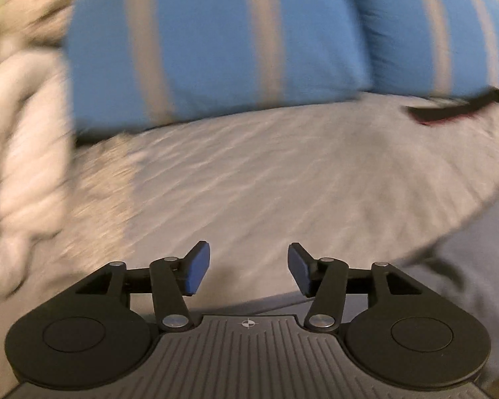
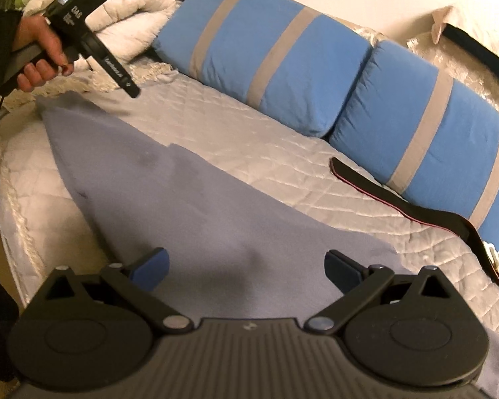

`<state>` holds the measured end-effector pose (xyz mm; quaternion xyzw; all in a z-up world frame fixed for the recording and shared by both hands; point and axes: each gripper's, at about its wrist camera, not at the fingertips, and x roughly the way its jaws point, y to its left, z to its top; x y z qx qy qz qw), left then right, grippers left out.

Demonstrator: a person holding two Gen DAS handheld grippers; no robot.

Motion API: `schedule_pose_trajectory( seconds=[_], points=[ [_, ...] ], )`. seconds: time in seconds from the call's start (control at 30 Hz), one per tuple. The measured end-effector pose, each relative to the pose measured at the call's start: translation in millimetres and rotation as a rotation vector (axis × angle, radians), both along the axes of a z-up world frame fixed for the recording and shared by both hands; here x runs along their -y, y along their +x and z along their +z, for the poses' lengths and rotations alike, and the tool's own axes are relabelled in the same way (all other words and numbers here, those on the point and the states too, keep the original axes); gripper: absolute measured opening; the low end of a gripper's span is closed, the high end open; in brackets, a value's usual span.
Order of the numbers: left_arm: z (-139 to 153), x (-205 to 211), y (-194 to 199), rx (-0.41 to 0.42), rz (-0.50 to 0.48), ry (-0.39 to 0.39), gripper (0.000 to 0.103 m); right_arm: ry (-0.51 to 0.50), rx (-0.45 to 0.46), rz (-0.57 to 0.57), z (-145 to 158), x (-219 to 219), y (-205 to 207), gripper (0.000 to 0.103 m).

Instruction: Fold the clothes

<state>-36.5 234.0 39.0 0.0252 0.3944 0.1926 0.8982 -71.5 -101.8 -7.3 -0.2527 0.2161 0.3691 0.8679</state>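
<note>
Lying flat on quilt (image 2: 282, 173) — grey garment (image 2: 189, 206); both grippers' fingers (image 2: 151, 267) spread, empty.

Bright blue pillows (image 2: 276, 63) at the far side, crossed by grey-beige stripes. Below them, a pale off-white quilted bedspread (image 2: 249, 146) with a diamond stitch pattern. A plain lavender-grey garment (image 2: 183, 212) lies near. At right, a black strap (image 2: 412, 206) edged in red. Far left, cream fluffy bedding (image 2: 129, 10), with a lime-green patch behind it. Black grippers, blue pads on the fingers (image 2: 151, 267).
</note>
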Motion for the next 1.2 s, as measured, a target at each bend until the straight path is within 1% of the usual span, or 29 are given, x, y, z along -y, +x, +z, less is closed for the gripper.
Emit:
schedule_pose_trajectory(
  seconds=[0.07, 0.17, 0.27, 0.33, 0.47, 0.6, 0.67, 0.7, 0.73, 0.77, 0.8, 0.83, 0.9, 0.97, 1.03, 1.13, 1.17, 1.2],
  points=[
    [0.5, -24.5, -15.5, 0.015, 0.11, -0.013, 0.05, 0.003, 0.007, 0.019, 2.1, -3.4, -5.6, 0.103],
    [-3.1, -60.2, -39.8, 0.041, 0.261, -0.058, 0.05, 0.009, 0.017, 0.048, 5.1, -8.4, -14.1, 0.103],
    [-9.7, -86.9, -58.3, 0.072, 0.349, -0.13, 0.05, 0.013, 0.026, 0.077, 7.8, -13.4, -22.1, 0.103],
    [-12.5, -99.6, -64.5, 0.083, 0.385, -0.167, 0.05, 0.01, 0.026, 0.089, 7.2, -15.2, -24.6, 0.103],
    [-18.1, -107.8, -62.8, 0.081, 0.379, -0.22, 0.05, 0.002, 0.018, 0.089, 4.5, -15.9, -23.4, 0.103],
    [-27.4, -107.5, -52.5, 0.036, 0.379, -0.233, 0.05, -0.001, -0.003, 0.076, 2.1, -13.7, -19.2, 0.103],
    [-30.9, -105.5, -50.9, 0.018, 0.379, -0.228, 0.047, -0.001, -0.005, 0.076, 1.8, -13.0, -18.2, 0.103],
    [-32.3, -104.8, -50.8, 0.01, 0.381, -0.224, 0.033, 0.0, -0.006, 0.077, 1.9, -12.5, -18.0, 0.103],
    [-32.4, -104.8, -51.8, 0.008, 0.384, -0.221, 0.016, 0.001, -0.007, 0.078, 1.9, -11.9, -17.8, 0.103],
    [-31.2, -104.9, -52.5, 0.013, 0.388, -0.22, 0.011, 0.001, -0.007, 0.08, 2.1, -11.4, -17.8, 0.103],
    [-30.0, -105.1, -53.3, 0.017, 0.392, -0.219, 0.002, 0.001, -0.007, 0.082, 2.2, -11.2, -18.1, 0.103],
    [-28.3, -104.8, -54.0, 0.023, 0.397, -0.209, 0.0, 0.001, -0.006, 0.084, 2.4, -11.2, -18.3, 0.103],
    [-22.4, -102.2, -55.2, 0.048, 0.407, -0.153, 0.0, 0.001, -0.004, 0.088, 2.5, -11.1, -18.4, 0.103],
    [-17.2, -101.8, -55.9, 0.074, 0.413, -0.125, 0.0, 0.001, -0.003, 0.09, 2.4, -10.3, -18.7, 0.103],
    [-16.0, -102.2, -54.5, 0.077, 0.418, -0.11, 0.0, 0.001, -0.003, 0.09, 2.2, -9.7, -18.5, 0.103],
    [-18.5, -105.5, -52.2, 0.05, 0.434, -0.109, 0.002, -0.002, -0.002, 0.087, 1.5, -10.3, -17.9, 0.103],
    [-21.4, -108.2, -51.1, 0.028, 0.429, -0.134, 0.003, -0.003, -0.001, 0.086, 1.3, -10.5, -18.0, 0.103],
    [-25.0, -111.4, -50.1, 0.007, 0.427, -0.171, 0.005, -0.005, 0.0, 0.085, 1.2, -10.7, -18.0, 0.103]
  ],
)
